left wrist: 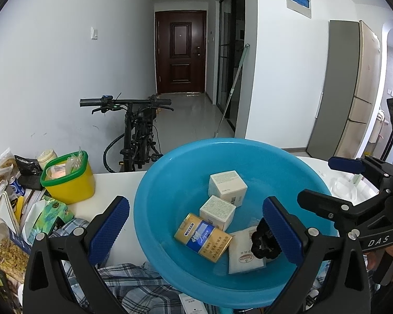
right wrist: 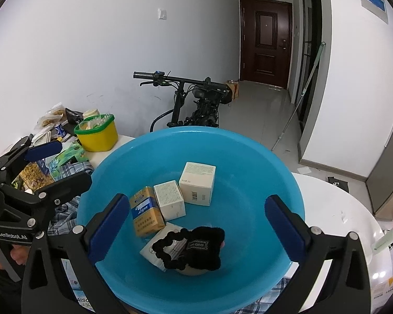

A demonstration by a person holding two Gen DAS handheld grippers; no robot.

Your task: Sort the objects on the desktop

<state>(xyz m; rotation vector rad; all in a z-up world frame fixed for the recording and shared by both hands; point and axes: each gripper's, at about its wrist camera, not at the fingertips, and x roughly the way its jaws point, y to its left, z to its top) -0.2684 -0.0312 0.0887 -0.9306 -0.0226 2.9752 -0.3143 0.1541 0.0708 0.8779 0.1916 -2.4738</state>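
A blue plastic basin [left wrist: 170,172] [right wrist: 249,167] stands on the white table and fills the middle of both views. In it lie two white boxes [right wrist: 196,183] [right wrist: 170,200], a gold and blue cigarette pack [right wrist: 144,212] and a white packet [left wrist: 245,256]. A black hair scrunchie [right wrist: 194,248] rests on that packet, touching no finger. My right gripper [right wrist: 196,225] hangs over it, open wide with nothing between the pads. My left gripper [left wrist: 196,227] is open too, with one finger outside the basin's left rim and the other over its inside. Each gripper [left wrist: 335,183] [right wrist: 55,166] also shows in the other's view.
A yellow tub with a green rim [left wrist: 68,180] and several snack bags [left wrist: 2,167] crowd the table's left. A plaid cloth [left wrist: 133,282] lies under the basin's near side. A bicycle [left wrist: 136,130] stands behind the table. Bare white tabletop [right wrist: 335,209] lies to the right.
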